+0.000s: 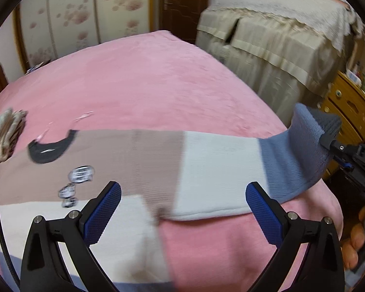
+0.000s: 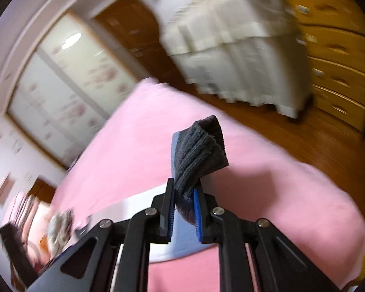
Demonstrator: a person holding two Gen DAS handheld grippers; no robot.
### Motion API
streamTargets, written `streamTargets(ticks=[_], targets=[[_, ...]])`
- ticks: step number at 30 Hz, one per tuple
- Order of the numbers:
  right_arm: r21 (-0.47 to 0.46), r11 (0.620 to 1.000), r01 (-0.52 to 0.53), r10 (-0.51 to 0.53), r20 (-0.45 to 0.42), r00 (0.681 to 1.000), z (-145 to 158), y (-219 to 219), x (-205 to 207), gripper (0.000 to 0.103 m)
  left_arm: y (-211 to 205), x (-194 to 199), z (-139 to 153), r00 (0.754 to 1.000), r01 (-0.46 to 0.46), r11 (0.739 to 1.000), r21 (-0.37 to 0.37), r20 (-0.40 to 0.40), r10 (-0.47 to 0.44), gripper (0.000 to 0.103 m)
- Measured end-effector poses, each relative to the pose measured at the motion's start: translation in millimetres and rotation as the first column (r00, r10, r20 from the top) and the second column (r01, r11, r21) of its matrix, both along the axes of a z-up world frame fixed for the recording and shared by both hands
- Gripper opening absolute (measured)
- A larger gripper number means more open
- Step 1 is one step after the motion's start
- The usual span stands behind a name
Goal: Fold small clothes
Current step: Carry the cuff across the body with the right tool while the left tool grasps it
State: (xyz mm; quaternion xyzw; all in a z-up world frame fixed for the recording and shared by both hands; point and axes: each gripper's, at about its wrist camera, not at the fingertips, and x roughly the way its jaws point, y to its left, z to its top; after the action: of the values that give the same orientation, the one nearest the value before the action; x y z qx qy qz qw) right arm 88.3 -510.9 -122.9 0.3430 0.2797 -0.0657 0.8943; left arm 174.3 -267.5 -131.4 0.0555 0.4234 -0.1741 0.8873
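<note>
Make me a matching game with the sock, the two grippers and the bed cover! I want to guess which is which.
Things:
1. left gripper
2. right gripper
3. sock's dark cuff
4. bed cover

States:
A. pink, spread flat
B. open, with nothing between its blue pads
C. lifted off the bed, sticking up
D. shut on the sock

Pairs: 1-B, 2-D, 3-C, 4-A
</note>
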Motion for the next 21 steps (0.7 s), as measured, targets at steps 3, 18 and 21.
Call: streamTargets(ticks=[3,18,21], targets=[[-0.064,0.988,-0.139,0.141,0.021,0.99,14.5,54.9,19.2,0.013,44.6,6.5,10.2,0.997,-0.074,0.997,-0.02,0.0,0.074,0.102],[-0.052,0.82,-0.57,0.54,-0.257,0.801,-70.8,247.7,93.8,0.035,196.5,12.3,-25.4,0.948,-0.298,0.952,-0.072,-0.14,0.287,0.102],[-0.094,0.808,-0.581,0.544,-0.261,0.798,-67.2,250.2,71.2,0.035,192.1,14.0,-36.6,0.954,-0.257,0.961,-0.1,-0.185,0.236,0.102]])
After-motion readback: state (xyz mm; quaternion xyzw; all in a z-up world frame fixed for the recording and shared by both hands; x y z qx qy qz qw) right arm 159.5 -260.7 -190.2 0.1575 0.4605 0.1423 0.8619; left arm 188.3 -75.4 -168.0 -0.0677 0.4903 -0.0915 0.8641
